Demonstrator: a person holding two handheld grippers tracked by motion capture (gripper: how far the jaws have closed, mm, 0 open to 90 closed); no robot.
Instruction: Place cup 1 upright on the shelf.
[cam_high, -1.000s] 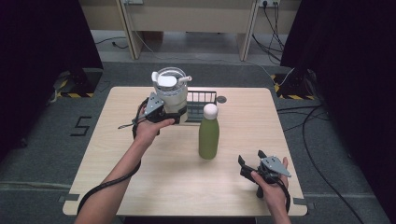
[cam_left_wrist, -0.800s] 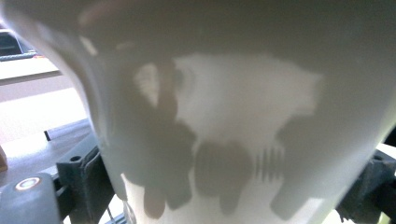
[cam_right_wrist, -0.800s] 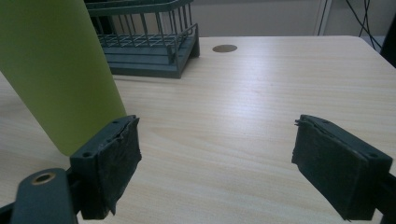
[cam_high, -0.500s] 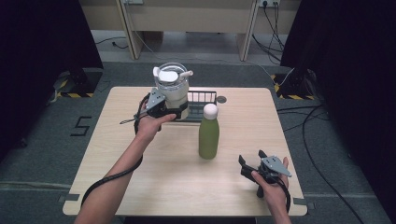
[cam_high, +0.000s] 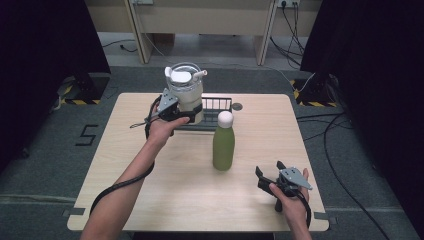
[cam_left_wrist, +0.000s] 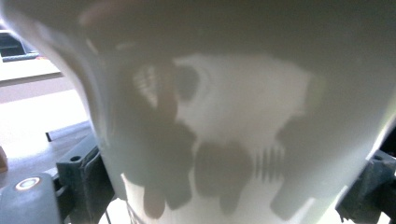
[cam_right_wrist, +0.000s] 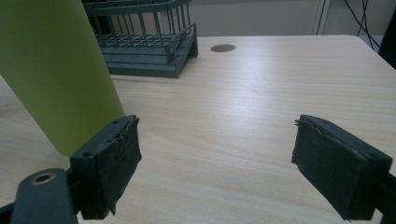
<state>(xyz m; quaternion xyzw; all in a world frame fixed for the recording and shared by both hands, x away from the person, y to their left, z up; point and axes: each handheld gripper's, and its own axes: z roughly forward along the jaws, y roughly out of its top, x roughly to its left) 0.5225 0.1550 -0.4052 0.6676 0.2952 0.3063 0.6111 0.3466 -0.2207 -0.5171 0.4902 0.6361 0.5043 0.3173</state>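
Grey carpet surrounds the pale wooden tabletop (cam_high: 150, 200), and a black "5" (cam_high: 87, 135) is marked on the floor to its left; no other writing can be read. Since a second ago the left gripper (cam_high: 172, 107) has carried the white jug (cam_high: 184, 90) a little farther back and up, over the dark wire rack (cam_high: 217, 107) at the far edge, while the right gripper (cam_high: 280, 182) has stayed put near the front right corner. The jug is a translucent white container with a white lid and a small spout at its rim; in the left gripper view its milky wall (cam_left_wrist: 233, 116) sits between the two jaws, which are clamped on it, and blurred shadows show through it. A green bottle (cam_high: 223, 147) with a white cap stands upright mid-table, just in front of the rack. In the right gripper view the jaws stand apart with nothing between them, the green bottle (cam_right_wrist: 56, 70) just beyond the left one.
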